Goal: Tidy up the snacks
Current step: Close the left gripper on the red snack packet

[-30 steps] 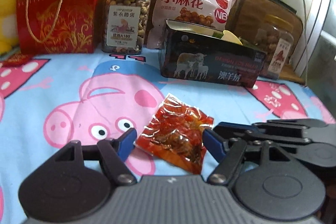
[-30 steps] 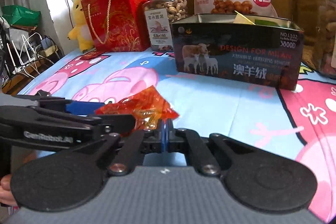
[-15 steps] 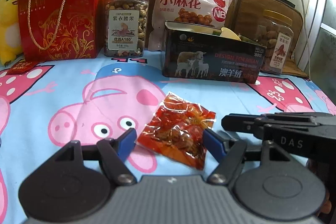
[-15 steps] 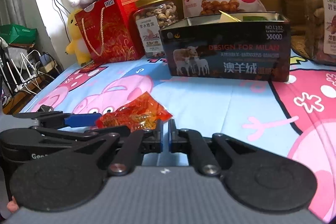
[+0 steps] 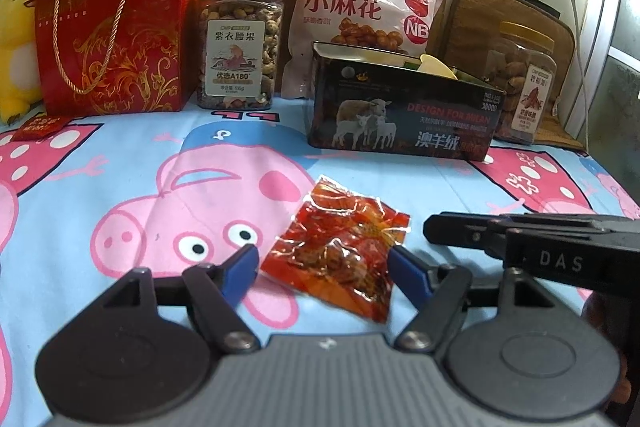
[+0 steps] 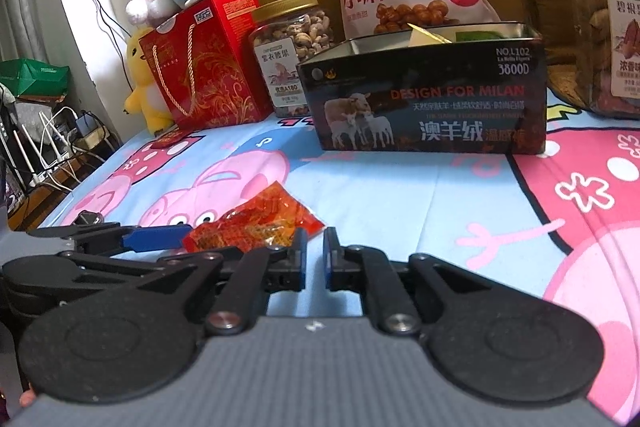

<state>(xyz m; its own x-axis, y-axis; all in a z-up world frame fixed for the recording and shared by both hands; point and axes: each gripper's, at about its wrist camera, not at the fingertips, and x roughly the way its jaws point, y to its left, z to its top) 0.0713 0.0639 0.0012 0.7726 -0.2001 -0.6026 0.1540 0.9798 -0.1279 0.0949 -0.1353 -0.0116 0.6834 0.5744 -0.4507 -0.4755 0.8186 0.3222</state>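
A red-orange snack packet point(image 5: 340, 251) lies flat on the cartoon-pig sheet. My left gripper point(image 5: 326, 269) is open, its blue fingertips on either side of the packet's near end. My right gripper point(image 6: 314, 251) is open by a narrow gap and empty, just right of the packet point(image 6: 256, 227); it shows side-on at the right of the left wrist view point(image 5: 520, 239). An open dark tin box point(image 5: 404, 107) with several items inside stands behind, also in the right wrist view point(image 6: 428, 107).
Along the back stand a red gift bag point(image 5: 112, 31), a nut jar point(image 5: 240, 43), a pink snack bag point(image 5: 364, 3) and a second jar point(image 5: 524, 83). A small red packet point(image 5: 38, 127) lies at the far left. The bed edge drops off left point(image 6: 60, 195).
My right gripper has let go of the packet and opened slightly, drawing back to the right. The packet now lies flat between the left gripper's fingers.
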